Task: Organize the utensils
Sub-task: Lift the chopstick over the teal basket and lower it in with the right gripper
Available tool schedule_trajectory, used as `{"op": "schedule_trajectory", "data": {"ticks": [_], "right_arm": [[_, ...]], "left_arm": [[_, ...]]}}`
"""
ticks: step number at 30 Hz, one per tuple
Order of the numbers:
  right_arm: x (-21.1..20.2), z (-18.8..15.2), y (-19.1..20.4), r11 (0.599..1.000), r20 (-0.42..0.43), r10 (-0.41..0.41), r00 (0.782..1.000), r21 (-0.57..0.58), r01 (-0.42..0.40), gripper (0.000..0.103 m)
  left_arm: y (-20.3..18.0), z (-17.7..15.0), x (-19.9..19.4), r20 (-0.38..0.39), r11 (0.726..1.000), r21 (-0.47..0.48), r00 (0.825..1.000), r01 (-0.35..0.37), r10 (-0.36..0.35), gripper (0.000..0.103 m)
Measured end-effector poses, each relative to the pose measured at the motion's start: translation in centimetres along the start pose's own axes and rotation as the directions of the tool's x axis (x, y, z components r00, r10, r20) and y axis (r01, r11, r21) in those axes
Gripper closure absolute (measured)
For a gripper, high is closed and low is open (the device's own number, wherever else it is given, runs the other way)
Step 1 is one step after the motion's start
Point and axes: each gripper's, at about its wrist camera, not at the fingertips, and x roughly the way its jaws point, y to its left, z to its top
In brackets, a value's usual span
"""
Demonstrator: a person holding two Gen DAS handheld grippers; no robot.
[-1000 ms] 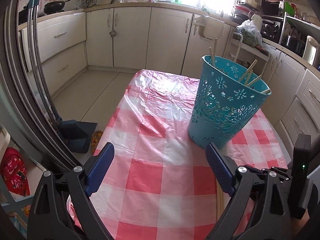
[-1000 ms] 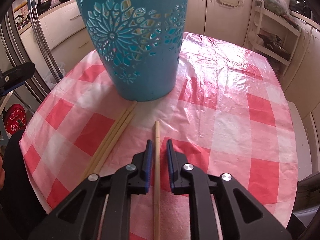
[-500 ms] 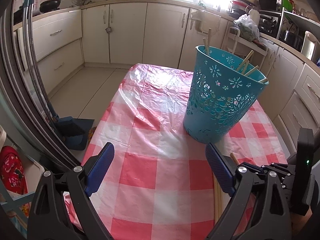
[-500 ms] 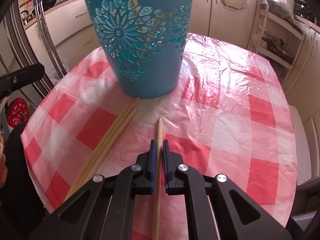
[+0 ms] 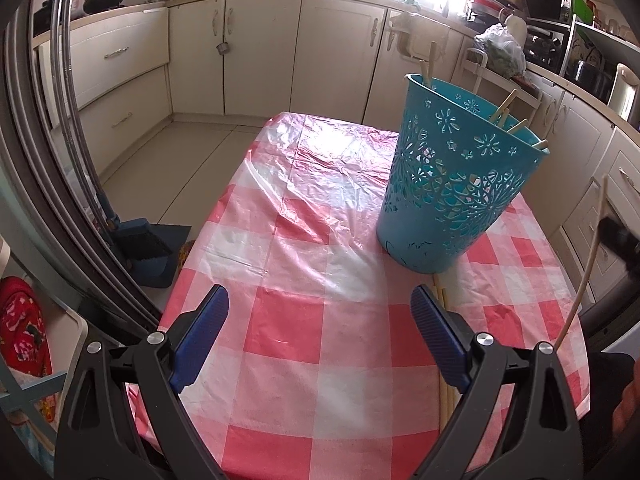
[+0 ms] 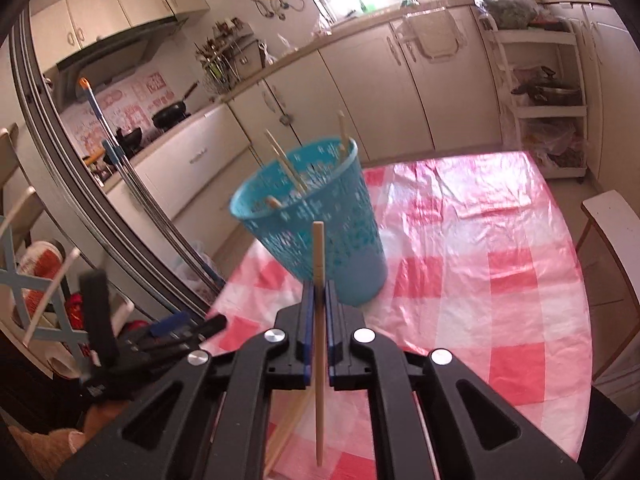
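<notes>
A teal perforated basket (image 5: pixel 456 184) (image 6: pixel 320 220) stands on the pink checked tablecloth (image 5: pixel 304 272) and holds several wooden chopsticks (image 6: pixel 286 164). My right gripper (image 6: pixel 319 292) is shut on one wooden chopstick (image 6: pixel 318 252), lifted off the table and pointing toward the basket. In the left wrist view that chopstick (image 5: pixel 586 276) shows at the right edge, raised in the air. My left gripper (image 5: pixel 318 320) stands open above the cloth, near the front edge, with nothing between its fingers. More chopsticks (image 5: pixel 442 300) lie on the cloth at the basket's foot.
Cream kitchen cabinets (image 5: pixel 332 48) run round the far side. A fridge edge with a steel handle (image 5: pixel 68 120) stands left of the table, with a dark dustpan (image 5: pixel 154 248) on the floor below. A white shelf rack (image 6: pixel 544 92) is at the far right.
My right gripper closed on the chopstick and lifted it off the cloth, tilting up toward the basket's rim. The left gripper stayed open and nearly still.
</notes>
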Motion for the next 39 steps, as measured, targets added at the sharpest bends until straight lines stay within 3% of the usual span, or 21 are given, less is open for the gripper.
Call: {"op": "schedule_trajectory", "data": {"ticks": [10,15,20,28,39], "right_arm": [[-5.0,7.5,4.7,0.989,0.204,0.148,0.968,-0.059,-0.139,0.097],[-5.2,11.2,6.2,0.988,0.271,0.129,0.954,-0.116,-0.101,0.097],[-3.8,12.7,6.7,0.988,0.313,0.066,0.947,-0.155,-0.017,0.097],[1.8,10.3,4.3,0.987,0.209,-0.055,0.976,-0.139,0.085,0.097],[5.2,7.4,3.0,0.982,0.112,-0.124,0.986,-0.129,0.138,0.097]], "left_arm": [[0.9,-0.3,0.3,-0.012,1.0,-0.025,1.0,-0.003,0.002,0.014],[1.1,-0.4,0.3,-0.017,0.999,-0.035,1.0,0.001,-0.002,0.014],[1.2,-0.4,0.3,-0.013,0.999,-0.041,1.0,0.006,-0.006,0.014],[1.4,-0.4,0.1,-0.005,0.999,-0.039,1.0,0.002,-0.002,0.014],[1.4,-0.6,0.2,-0.004,0.999,-0.036,1.0,0.0,0.0,0.014]]}}
